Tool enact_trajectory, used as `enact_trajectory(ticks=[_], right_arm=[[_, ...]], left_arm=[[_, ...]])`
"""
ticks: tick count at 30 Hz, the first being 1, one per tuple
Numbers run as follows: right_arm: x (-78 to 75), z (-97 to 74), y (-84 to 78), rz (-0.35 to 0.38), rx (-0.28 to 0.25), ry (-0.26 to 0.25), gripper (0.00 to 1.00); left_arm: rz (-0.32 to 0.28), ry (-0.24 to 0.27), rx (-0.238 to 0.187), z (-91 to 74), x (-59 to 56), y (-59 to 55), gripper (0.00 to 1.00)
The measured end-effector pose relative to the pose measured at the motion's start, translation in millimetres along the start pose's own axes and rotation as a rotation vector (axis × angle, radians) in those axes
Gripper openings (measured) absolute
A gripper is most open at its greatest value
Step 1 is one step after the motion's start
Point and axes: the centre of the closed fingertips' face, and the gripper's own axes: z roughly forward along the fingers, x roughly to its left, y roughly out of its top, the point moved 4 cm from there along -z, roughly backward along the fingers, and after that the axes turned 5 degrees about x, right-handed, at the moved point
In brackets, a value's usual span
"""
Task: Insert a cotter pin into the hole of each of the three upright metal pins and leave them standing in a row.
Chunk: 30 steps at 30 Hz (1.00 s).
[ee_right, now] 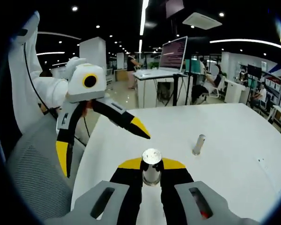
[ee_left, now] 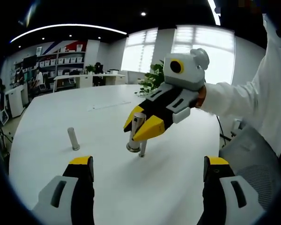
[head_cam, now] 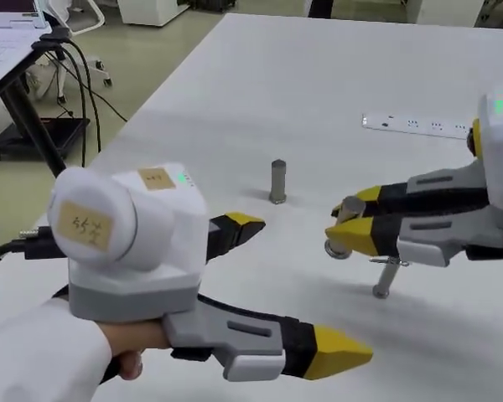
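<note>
R gripper (head_cam: pixel 345 219) clenched on metal pin (ee_right: pixel 151 165), L gripper (head_cam: pixel 302 289) released, empty; 2nd pin (head_cam: pixel 384 280) at held pin's 5 o'clock, 3rd pin (head_cam: pixel 277 182) upright at 10; step prob. placing; next: stand it in line w/ these.

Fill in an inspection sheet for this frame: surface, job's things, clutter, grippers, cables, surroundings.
Surface: white table, smooth, no spills seen.
Job's things: three metal pins. Standing pin alone mid-table; held pin in the right gripper; third pin just beside it. Cotter pins: too small to tell.
Clutter: power strip towards the far side of the table.
Grippers: left gripper open, holding nothing; right gripper shut on the held pin.
Cables: black cables hang by a desk beyond the table.
Surroundings: open office with desks, a monitor and seated people.
</note>
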Motion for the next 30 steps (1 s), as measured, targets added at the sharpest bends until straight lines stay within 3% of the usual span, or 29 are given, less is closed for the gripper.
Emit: enact_trajectory(ticks=[14,30], right_arm=[[20.9,14.6,-39.6,0.075,0.003,-0.019,0.08],[22.6,25.5,-71.0,0.098,0.050,-0.060,0.08]], left_arm=[[0.001,-0.015,0.013,4.7,-6.0,-4.1,0.97],[-0.022,-0.029,0.027,10.1,-8.6,-13.9,0.96]])
